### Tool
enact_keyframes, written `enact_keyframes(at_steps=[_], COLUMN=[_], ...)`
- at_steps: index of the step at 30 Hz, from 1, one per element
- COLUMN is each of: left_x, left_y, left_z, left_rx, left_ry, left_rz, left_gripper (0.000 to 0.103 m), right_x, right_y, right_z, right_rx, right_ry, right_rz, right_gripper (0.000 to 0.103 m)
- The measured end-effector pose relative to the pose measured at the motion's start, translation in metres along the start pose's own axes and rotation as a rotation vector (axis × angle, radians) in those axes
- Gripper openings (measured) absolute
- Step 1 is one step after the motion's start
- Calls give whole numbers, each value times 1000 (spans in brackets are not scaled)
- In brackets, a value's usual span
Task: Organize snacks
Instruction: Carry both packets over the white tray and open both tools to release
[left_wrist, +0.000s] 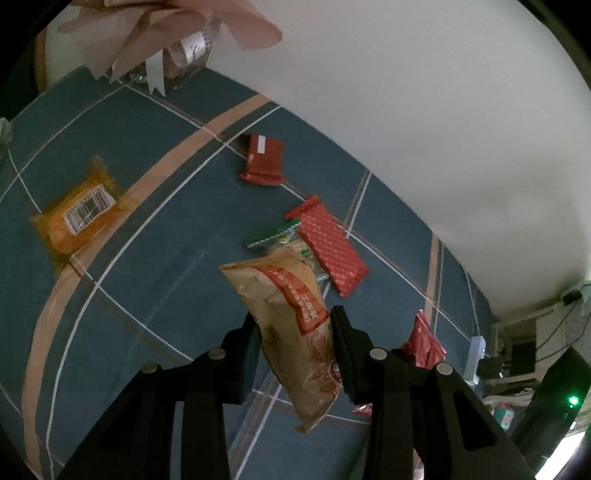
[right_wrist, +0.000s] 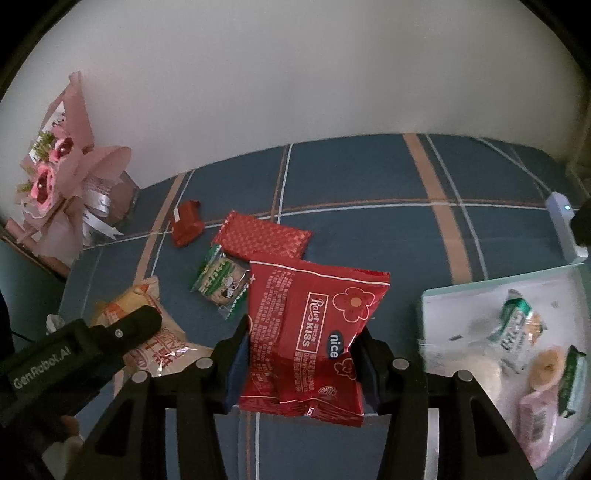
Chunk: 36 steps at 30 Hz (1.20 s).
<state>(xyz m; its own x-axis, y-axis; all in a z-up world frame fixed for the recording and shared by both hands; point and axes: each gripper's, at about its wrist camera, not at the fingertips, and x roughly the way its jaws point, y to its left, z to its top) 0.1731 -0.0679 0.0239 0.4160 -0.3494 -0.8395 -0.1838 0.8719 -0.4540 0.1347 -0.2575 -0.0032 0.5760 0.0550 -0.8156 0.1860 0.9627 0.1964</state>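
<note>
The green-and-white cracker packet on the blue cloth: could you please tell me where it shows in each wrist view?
Left wrist: green-and-white cracker packet at centre, partly behind the held tan packet.
Right wrist: left of centre, above the held red packet.
Shared landmark: the red patterned packet touching it.

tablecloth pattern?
Blue tablecloth with white and tan plaid lines; clearest in the right wrist view.

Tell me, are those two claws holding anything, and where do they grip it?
Yes. The left gripper pinches a tan snack bag across its middle; the right gripper clamps a red snack packet by its side edges, low down.
</note>
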Motion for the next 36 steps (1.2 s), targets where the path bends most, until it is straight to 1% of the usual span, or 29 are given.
enact_keyframes(at_steps=[6, 12, 17, 24, 30, 36], left_x=[-18, -28, -33, -44, -48, -51], left_y=[-12, -21, -28, -51, -77, -103], left_z=[-9, -26, -38, -56, -75, -96], left_rx=[20, 44, 76, 139, 205, 287], left_ry=[-23, -29, -36, -50, -50, -49], left_rz=[-10, -20, -18, -29, -39, -46], left_gripper=[38, 38, 38, 38, 38, 38], right_x=[-22, -37, -48, -65, -82, -93], right_y=[-7, -18, -39, -72, -87, -106], right_z=[-4, -10, -20, -32, -40, -51], right_rx=[-1, 17, 52, 107, 144, 196], right_ry=[-7, -10, -9, -8, -14, 2], right_rz=[-37, -59, -86, -139, -147, -142], right_gripper=[53, 53, 53, 53, 53, 54])
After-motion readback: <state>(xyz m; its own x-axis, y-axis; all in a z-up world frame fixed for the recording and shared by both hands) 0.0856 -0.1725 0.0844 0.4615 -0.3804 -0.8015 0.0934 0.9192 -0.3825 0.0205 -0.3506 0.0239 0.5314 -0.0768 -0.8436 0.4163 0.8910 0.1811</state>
